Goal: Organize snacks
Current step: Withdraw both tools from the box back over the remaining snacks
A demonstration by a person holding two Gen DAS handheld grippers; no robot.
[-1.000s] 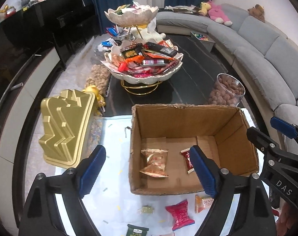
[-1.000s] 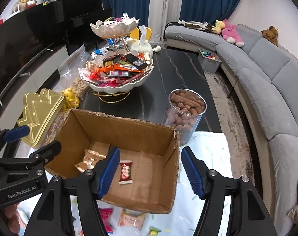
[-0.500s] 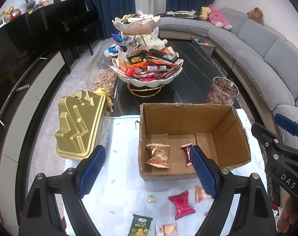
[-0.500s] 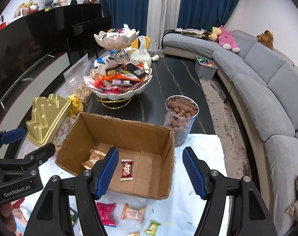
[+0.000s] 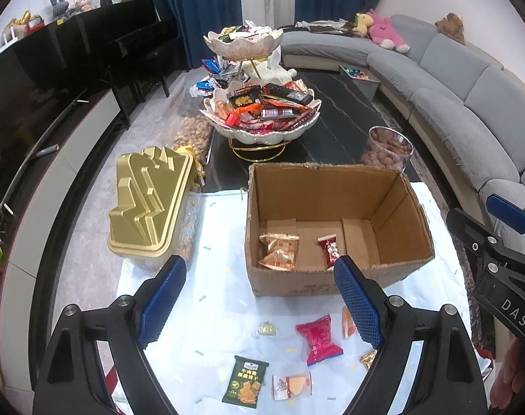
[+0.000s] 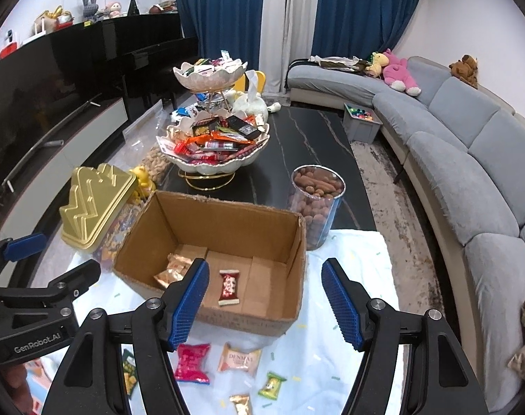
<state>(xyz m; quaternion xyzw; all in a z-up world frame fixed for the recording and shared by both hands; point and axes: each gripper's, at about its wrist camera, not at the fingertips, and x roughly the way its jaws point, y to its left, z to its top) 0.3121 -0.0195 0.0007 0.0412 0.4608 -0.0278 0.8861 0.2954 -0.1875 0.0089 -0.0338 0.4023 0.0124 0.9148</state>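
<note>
Loose snacks lie on the white cloth at the near end of the desk: a pink wrapped snack sits below and between the left gripper and its blue-padded fingers, with a dark green biscuit packet and a small clear wedge packet nearer the camera. Those fingers stand wide apart, holding nothing. The right gripper is parted too (also empty), above a peach wrapped cake and a small green candy.

Just beyond, the open brown cardboard box holds two gold packets and a red-and-white candy.

Farther back: a gold stepped lid, a clear tub of brown nuts, a two-tier white snack bowl stand, a grey curved sofa.
</note>
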